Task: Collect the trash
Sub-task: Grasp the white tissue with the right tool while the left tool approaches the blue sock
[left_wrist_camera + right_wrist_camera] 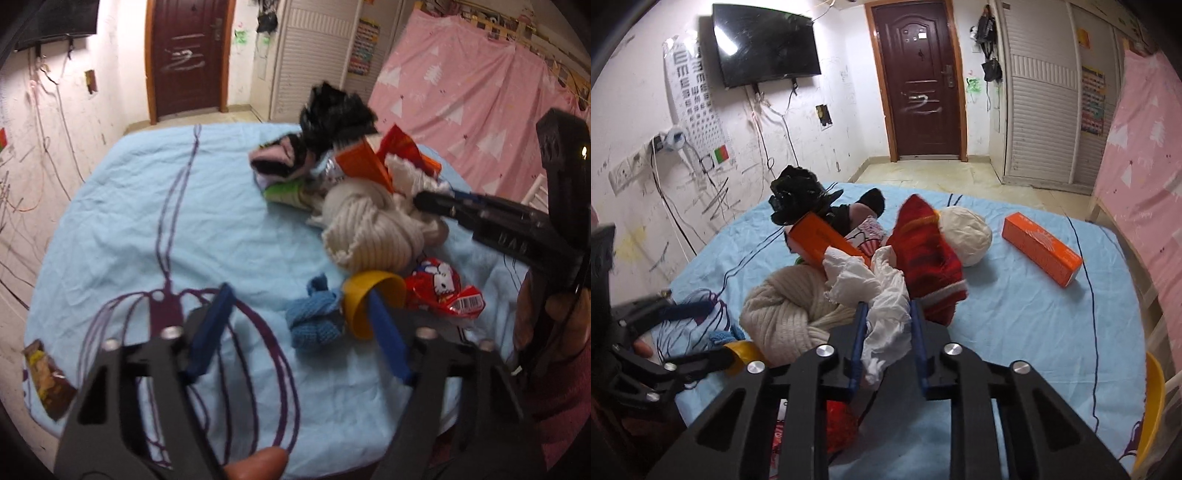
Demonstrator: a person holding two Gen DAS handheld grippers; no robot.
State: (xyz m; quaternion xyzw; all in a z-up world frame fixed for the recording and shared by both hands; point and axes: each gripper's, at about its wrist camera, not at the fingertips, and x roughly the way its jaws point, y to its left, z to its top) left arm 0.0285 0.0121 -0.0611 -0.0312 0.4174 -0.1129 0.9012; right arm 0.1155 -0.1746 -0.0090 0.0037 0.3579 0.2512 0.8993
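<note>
Crumpled white tissue paper (882, 295): lying on top of the pile on the bed, hanging straight ahead between the blue fingers (860, 332) of the right gripper (886, 308). Long axis running from the pile down toward the camera, in line with the fingers. Right gripper nearly closed, pads apparently pressing the tissue from both sides; the nearer hand by far. Thin, soft, wrinkled, likely to tear or slip under a hard pull.

Yellow plastic cup (373, 299): tipped on its side, mouth toward the left gripper (299, 301), one blue finger (388, 332) at its rim. Left gripper about half open, holding nothing visible; a blue knitted cloth (317, 317) lying between its fingers.

Around: cream knitted bundle (783, 314), red crinkled snack wrapper (439, 291), orange cardboard box (1041, 251) well apart, light blue bedsheet (1015, 332).
</note>
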